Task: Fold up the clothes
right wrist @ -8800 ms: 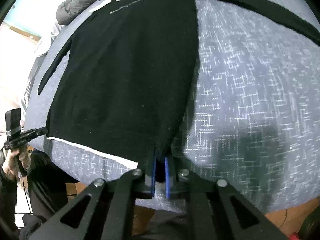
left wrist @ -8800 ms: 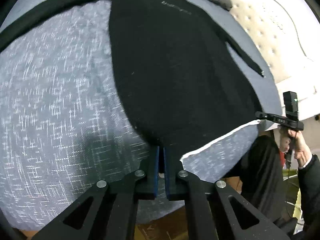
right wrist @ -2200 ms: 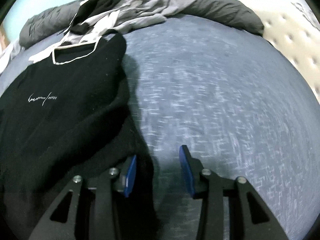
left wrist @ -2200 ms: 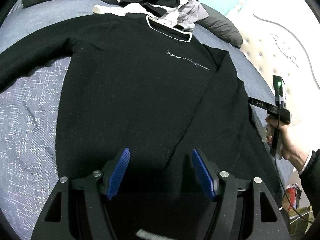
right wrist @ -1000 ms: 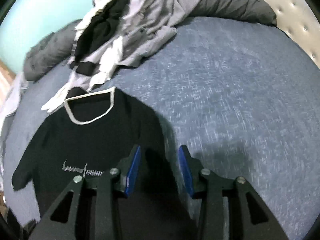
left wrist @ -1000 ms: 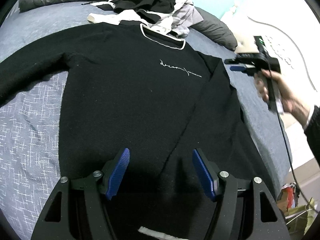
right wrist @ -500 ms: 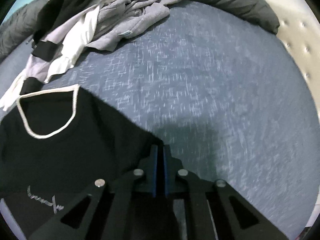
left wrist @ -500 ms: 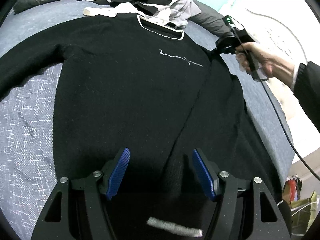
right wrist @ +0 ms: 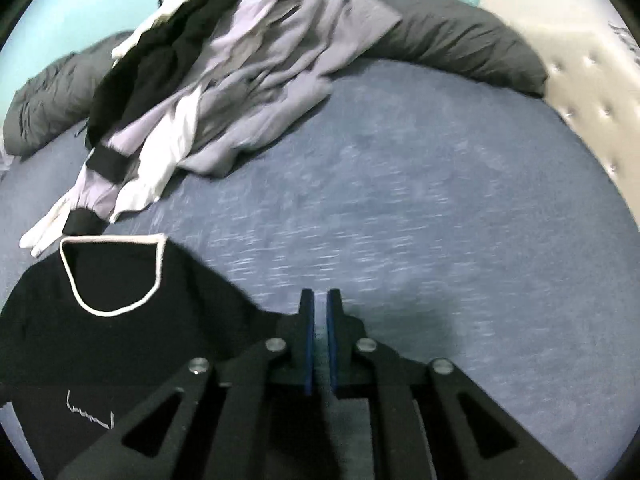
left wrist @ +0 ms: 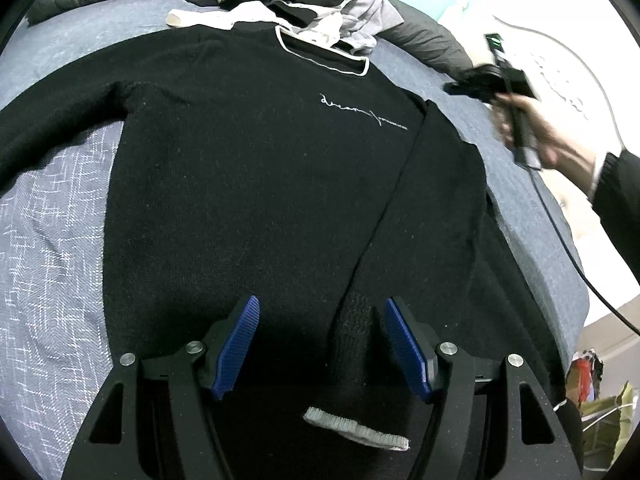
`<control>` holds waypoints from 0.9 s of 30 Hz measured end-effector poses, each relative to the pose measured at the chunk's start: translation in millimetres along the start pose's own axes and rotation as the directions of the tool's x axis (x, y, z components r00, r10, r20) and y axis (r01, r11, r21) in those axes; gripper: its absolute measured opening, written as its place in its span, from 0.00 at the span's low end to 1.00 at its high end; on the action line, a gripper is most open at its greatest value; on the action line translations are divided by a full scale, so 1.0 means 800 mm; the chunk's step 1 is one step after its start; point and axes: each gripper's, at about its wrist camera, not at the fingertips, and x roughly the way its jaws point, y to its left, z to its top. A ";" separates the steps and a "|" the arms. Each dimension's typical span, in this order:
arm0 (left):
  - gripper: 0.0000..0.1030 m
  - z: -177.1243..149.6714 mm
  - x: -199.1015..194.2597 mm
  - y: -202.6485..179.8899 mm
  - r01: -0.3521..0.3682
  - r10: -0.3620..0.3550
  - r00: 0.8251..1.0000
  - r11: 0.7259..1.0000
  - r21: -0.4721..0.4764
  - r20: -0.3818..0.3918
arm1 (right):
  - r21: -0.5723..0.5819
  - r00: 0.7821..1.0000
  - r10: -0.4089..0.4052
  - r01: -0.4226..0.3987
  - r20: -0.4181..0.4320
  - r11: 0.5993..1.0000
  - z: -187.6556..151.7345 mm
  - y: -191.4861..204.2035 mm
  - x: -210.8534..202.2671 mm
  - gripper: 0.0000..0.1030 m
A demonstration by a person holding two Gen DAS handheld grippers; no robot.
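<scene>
Black sweater flat on my bed, one sleeve folded in.

The black sweater (left wrist: 256,184) lies face up on the blue-grey bed (left wrist: 52,248), its right sleeve (left wrist: 404,216) folded down along the body, white cuff (left wrist: 356,428) near me. Beyond the collar sits a heap of clothes (right wrist: 208,80) against dark grey pillows (right wrist: 452,52), with a tufted headboard (right wrist: 592,92) at the far side. My left tool (left wrist: 320,344) hangs released, blue pads wide apart, over the sleeve's lower end without pinching it. My right tool (right wrist: 320,344) is clenched to a thin slit above the bare bed just beside the sweater's shoulder; I see no cloth between its pads.
</scene>
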 end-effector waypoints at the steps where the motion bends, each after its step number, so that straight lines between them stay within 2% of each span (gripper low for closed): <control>1: 0.67 0.000 -0.001 0.000 0.001 -0.001 1.000 1.000 0.000 0.000 | 0.012 1.000 0.016 -0.016 0.008 1.000 -0.002 -0.012 -0.007 0.07; 6: 0.67 0.002 -0.003 0.001 0.002 -0.002 1.000 1.000 -0.002 -0.001 | 0.015 0.990 0.141 -0.140 -0.028 0.990 -0.046 -0.043 -0.030 0.23; 11: 0.67 0.003 -0.005 0.000 0.001 -0.001 1.000 1.000 -0.003 0.000 | 0.106 0.973 0.224 -0.218 -0.048 0.970 -0.133 -0.067 -0.045 0.25; 17: 0.67 0.006 -0.008 -0.003 -0.015 0.015 1.000 1.000 -0.004 0.010 | 0.297 0.941 0.339 -0.319 -0.015 0.900 -0.206 -0.086 -0.049 0.26; 23: 0.67 0.007 -0.009 -0.007 -0.018 0.018 1.000 1.000 -0.006 0.010 | 0.401 0.920 0.391 -0.365 0.018 0.840 -0.220 -0.084 -0.041 0.26; 25: 0.67 0.013 -0.012 -0.009 -0.014 0.015 1.000 1.000 -0.012 0.014 | 0.402 0.919 0.394 -0.369 0.024 0.838 -0.220 -0.081 -0.040 0.26; 27: 0.67 0.024 -0.016 -0.013 -0.014 0.014 1.000 1.000 -0.015 0.022 | 0.419 0.904 0.426 -0.403 0.041 0.814 -0.223 -0.081 -0.039 0.26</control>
